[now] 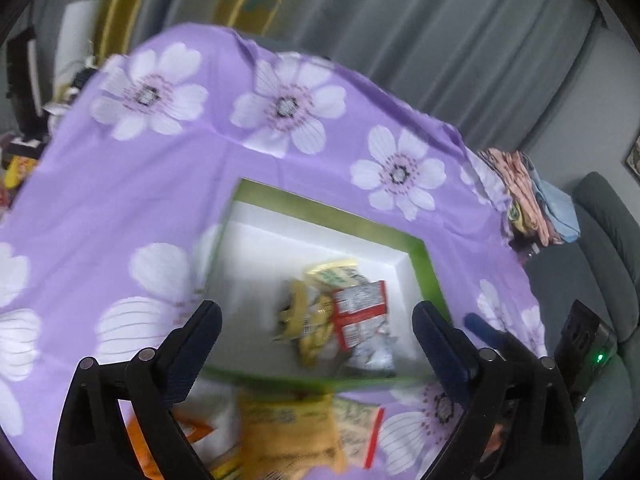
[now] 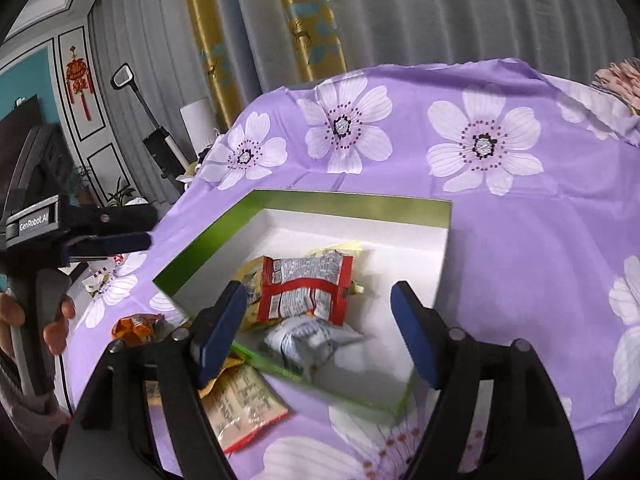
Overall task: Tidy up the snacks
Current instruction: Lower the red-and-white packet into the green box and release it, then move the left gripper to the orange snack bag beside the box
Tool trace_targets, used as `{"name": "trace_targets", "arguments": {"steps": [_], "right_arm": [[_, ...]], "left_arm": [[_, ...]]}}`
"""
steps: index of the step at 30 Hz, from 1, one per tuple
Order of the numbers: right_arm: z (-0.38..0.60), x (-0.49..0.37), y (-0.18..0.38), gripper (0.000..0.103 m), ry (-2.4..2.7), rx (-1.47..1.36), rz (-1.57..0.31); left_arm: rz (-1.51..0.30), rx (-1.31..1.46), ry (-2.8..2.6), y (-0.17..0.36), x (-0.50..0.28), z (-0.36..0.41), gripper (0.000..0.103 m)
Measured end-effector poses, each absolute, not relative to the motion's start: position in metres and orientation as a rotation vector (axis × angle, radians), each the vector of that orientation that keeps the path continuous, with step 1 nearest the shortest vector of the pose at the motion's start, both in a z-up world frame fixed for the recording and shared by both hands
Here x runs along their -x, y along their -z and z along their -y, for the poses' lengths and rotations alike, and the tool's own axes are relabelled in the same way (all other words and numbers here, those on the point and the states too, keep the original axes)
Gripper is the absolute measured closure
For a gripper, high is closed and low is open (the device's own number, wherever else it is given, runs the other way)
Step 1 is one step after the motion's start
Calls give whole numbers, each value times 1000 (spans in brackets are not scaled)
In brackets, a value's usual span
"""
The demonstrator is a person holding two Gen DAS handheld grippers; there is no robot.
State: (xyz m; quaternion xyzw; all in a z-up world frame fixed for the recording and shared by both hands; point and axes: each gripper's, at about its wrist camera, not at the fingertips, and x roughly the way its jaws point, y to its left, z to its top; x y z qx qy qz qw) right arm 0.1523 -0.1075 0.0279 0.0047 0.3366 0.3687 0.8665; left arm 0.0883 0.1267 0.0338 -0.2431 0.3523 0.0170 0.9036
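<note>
Snack packets (image 2: 306, 288): light, crinkly, slippery film; several lie in the green-rimmed box (image 2: 352, 200), more (image 2: 244, 408) on the cloth just outside its near rim.
Hold: pinch a sealed edge, not the belly.
Left gripper (image 1: 316, 324): wide open, empty.
Right gripper (image 2: 320, 320): open, empty, above the box.
Surface: purple flowered cloth (image 2: 520, 216) over the counter, soft and wrinkled.
Room: grey curtains (image 2: 440, 8) behind.

Both wrist views look steeply down, close, sharing the green-rimmed box (image 1: 416, 248) (image 2: 200, 240) from opposite sides.

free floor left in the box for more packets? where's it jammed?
Bare white floor along the green box's far wall and right side. Crowded toward the near-left corner, where the red packet tops the pile. Loose packets clutter the cloth outside that corner.
</note>
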Motion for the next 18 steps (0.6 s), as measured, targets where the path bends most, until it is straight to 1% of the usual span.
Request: {"name": "trace_targets", "arguments": {"steps": [4,9,13,18], "right_arm": [[122,-137,-31,25,-770,-47,-688],[131,-120,-29,23,-788,-77,-695],[128,-99,-24,23,-834,-68,-718],[101,-67,-14,22,-969,-35,-757]], "left_arm": [[-710,503,-90,-35,-55,-143,4],[-729,505,-153,-21,-22,-152,4],[-747,537,-186,-2,4,-162,4],[-792,621,-260,30,24,-181,4]]}}
